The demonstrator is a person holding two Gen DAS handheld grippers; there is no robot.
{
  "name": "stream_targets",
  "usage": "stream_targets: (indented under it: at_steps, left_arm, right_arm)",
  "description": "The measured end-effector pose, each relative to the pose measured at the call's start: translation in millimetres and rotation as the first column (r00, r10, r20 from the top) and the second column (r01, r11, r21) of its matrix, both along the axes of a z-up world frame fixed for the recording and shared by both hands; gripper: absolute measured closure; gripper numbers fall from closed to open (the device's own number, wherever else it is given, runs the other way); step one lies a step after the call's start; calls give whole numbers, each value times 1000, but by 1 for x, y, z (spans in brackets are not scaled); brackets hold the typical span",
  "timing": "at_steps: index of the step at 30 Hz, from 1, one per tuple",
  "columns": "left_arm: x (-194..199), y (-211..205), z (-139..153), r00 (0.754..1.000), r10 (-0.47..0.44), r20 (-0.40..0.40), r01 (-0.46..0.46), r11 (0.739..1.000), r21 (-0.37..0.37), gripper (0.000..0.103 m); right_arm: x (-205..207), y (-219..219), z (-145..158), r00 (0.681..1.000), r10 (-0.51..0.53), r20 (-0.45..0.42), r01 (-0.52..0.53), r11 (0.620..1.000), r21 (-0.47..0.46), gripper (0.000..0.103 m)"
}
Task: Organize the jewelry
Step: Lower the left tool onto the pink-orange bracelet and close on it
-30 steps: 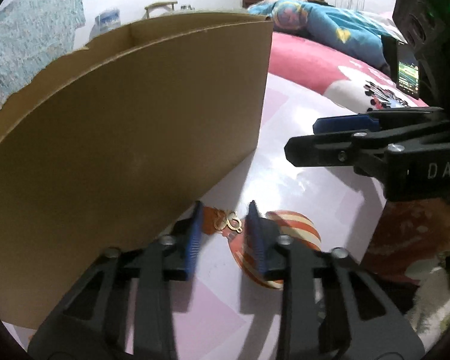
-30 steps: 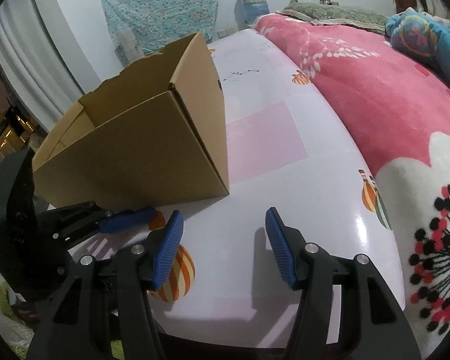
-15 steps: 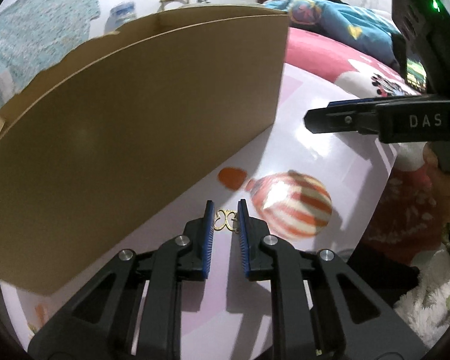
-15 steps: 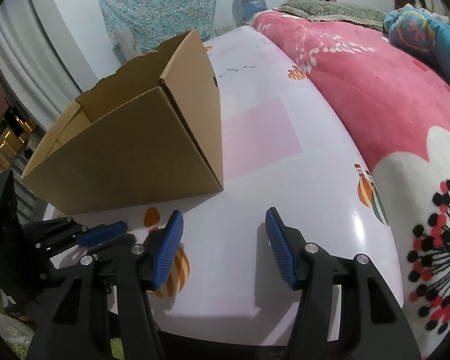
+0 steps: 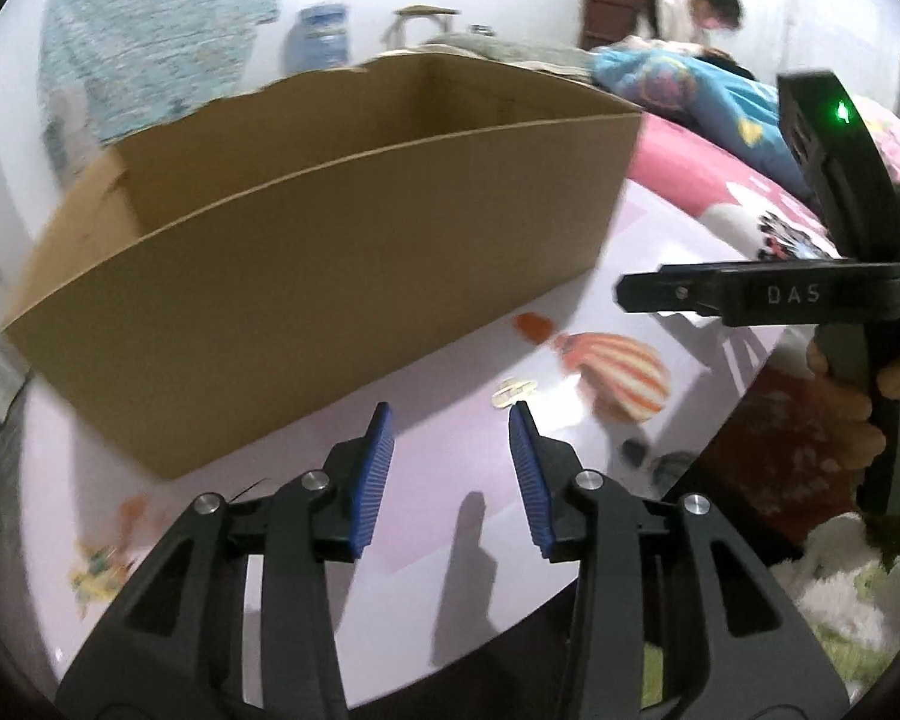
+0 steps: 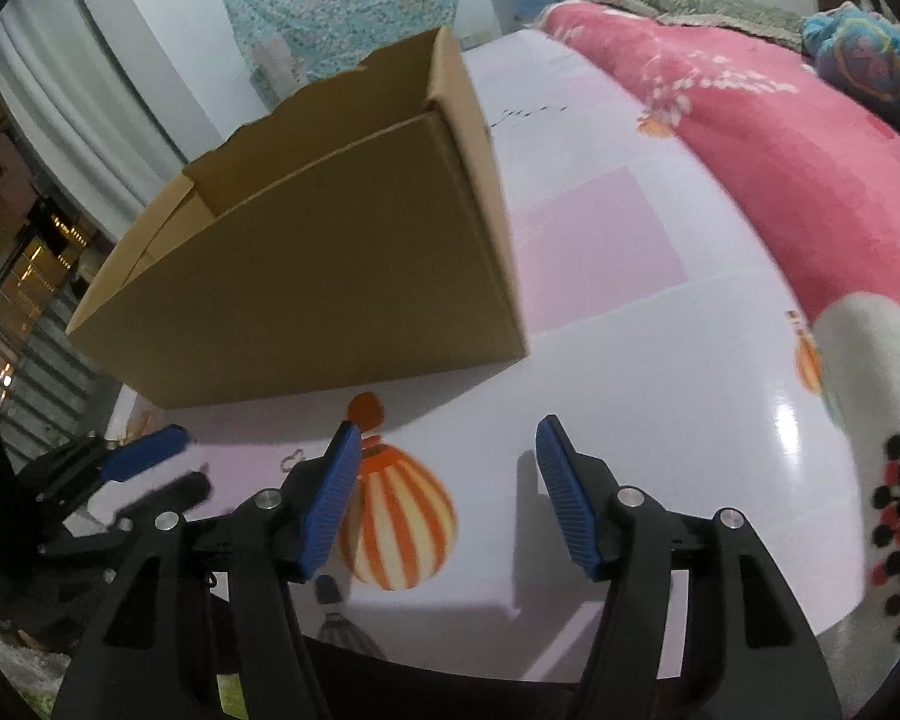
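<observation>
A small gold jewelry piece [image 5: 513,391] lies on the pale printed sheet, just past the right fingertip of my left gripper [image 5: 450,417]. Those jaws are opening, and nothing sits between the blue pads. From the right wrist view the same piece [image 6: 294,459] shows as a faint outline beside the left gripper [image 6: 180,468]. An open brown cardboard box [image 5: 330,252] stands right behind it, also seen in the right wrist view [image 6: 330,276]. My right gripper [image 6: 447,441] hovers open over the sheet, holding nothing. It enters the left wrist view side-on [image 5: 648,294].
An orange striped balloon print [image 6: 393,525] lies under the right gripper. A pink blanket [image 6: 780,138] covers the bed to the right. The bed's near edge runs just below both grippers. A person [image 5: 696,12] sits at the far end. A hand [image 5: 894,378] grips the right tool.
The left jaws narrowed around the gold piece, then spread apart while the gripper drew back and rose. The piece now lies loose on the sheet. The right gripper barely moved.
</observation>
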State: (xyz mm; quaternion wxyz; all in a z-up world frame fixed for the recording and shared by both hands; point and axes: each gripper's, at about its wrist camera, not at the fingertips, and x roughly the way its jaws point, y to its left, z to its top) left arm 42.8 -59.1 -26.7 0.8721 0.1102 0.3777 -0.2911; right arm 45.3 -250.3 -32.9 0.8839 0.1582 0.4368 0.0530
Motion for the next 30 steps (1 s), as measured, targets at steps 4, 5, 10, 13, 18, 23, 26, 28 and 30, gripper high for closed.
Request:
stream_targets:
  at_steps: [4, 5, 10, 13, 18, 23, 26, 28, 30]
  left_arm:
    - [4, 37, 3, 991, 132, -18, -132, 991, 34, 64]
    - [5, 42, 3, 988, 155, -19, -154, 987, 44, 64]
    - [20, 70, 1, 965, 261, -23, -259, 962, 85, 64]
    - [32, 78, -3, 954, 295, -49, -289, 952, 104, 64]
    - [46, 84, -18, 936, 336, -103, -323, 938, 127, 69]
    - [51, 84, -19, 928, 355, -115, -341, 932, 121, 69]
    - [52, 83, -18, 925, 364, -112, -351, 928, 123, 72]
    - [52, 84, -17, 923, 368, -112, -355, 927, 122, 84]
    - [53, 85, -18, 924, 366, -112, -352, 928, 123, 90]
  right_arm:
    - [4, 14, -2, 1000, 21, -14, -21, 1000, -5, 36]
    - [5, 16, -3, 1000, 25, -17, -25, 1000, -7, 36]
    - [6, 24, -9, 999, 33, -40, -33, 999, 1, 36]
    - [5, 24, -9, 999, 26, -39, -26, 1000, 2, 36]
    - [3, 24, -9, 999, 15, -38, -15, 1000, 15, 36]
    - [3, 25, -10, 999, 16, -34, -16, 1000, 11, 36]
    - [2, 24, -11, 999, 17, -31, -17, 1000, 13, 36]
    - [2, 24, -10, 999, 19, -29, -18, 1000, 13, 36]
    - [0, 23, -11, 999, 20, -28, -20, 1000, 13, 36]
